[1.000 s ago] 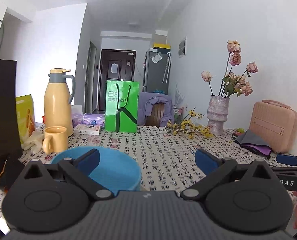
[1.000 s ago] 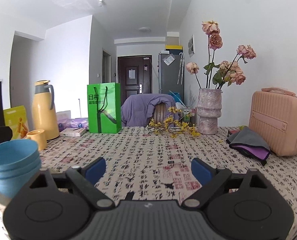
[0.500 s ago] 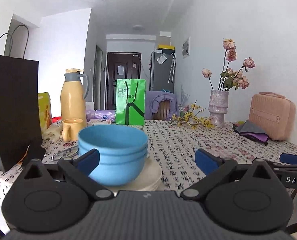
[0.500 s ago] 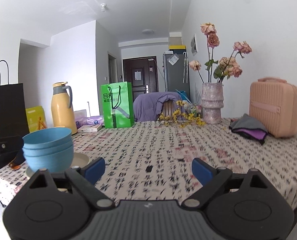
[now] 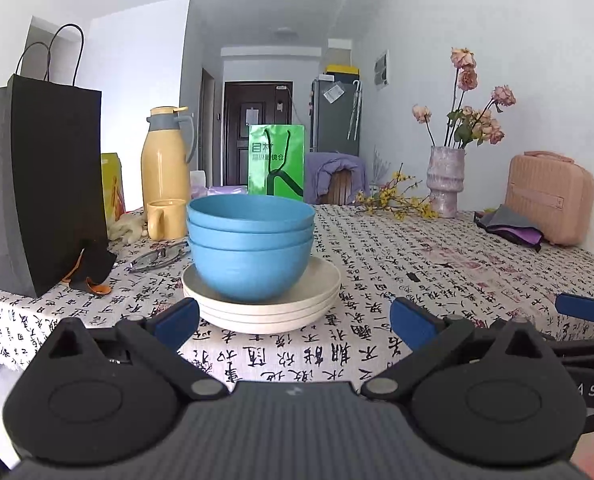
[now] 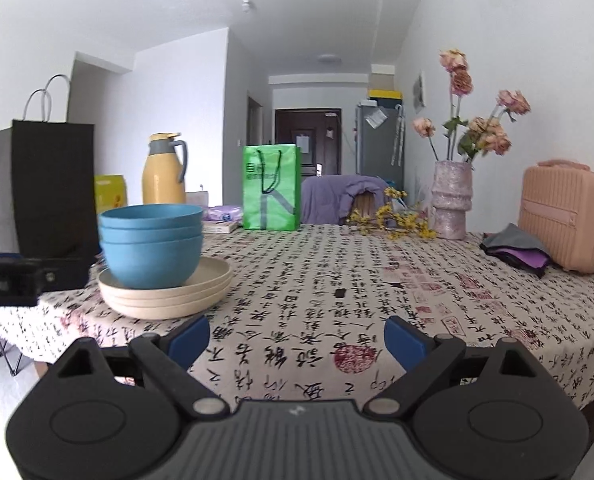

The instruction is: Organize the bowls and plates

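Three nested blue bowls [image 5: 251, 248] stand on a stack of three cream plates [image 5: 265, 308] near the table's front left edge. They also show in the right wrist view: bowls [image 6: 151, 244], plates [image 6: 169, 296]. My left gripper [image 5: 293, 322] is open and empty, just in front of the plates and apart from them. My right gripper [image 6: 297, 338] is open and empty, over the table's front edge to the right of the stack. Its blue tip shows in the left wrist view [image 5: 581, 307].
A black paper bag [image 5: 45, 184], yellow thermos [image 5: 167, 160], yellow mug [image 5: 165, 218] and glasses [image 5: 157, 258] are left of the stack. A green bag [image 5: 276, 162], flower vase [image 5: 445, 184], pink case [image 5: 549, 200] and folded cloth [image 5: 511, 226] stand farther back and right.
Both grippers have pulled back from the table and lowered. The bowls and plates, close under the left gripper before, now stand whole in front of it.
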Available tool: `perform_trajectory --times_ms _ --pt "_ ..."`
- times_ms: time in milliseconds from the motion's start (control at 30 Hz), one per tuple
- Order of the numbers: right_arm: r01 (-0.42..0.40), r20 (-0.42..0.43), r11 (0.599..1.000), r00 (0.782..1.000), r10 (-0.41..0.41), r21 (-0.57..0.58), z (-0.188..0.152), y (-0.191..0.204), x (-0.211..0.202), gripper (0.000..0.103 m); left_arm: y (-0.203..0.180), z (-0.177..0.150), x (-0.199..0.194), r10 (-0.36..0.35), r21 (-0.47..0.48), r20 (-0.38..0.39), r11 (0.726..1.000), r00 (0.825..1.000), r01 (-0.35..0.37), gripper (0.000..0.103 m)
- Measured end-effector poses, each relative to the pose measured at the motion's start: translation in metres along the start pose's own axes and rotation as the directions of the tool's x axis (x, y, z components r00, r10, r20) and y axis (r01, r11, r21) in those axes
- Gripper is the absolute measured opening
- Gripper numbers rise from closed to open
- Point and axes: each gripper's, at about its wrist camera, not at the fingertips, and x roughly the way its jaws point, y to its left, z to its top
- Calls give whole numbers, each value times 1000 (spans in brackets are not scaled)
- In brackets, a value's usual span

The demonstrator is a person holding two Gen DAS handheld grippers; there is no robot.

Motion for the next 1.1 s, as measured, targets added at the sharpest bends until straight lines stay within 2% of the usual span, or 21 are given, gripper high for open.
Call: perform_trajectory --times_ms 233,1100 --pt "34 -8 999 999 -33 33 0 -9 3 95 1 1 0 11 -13 7 1000 1000 -11 103" --pt "20 -40 999 999 -18 42 -5 -8 10 95 0 -1 1 19 -19 -8 1000 1000 -19 103"
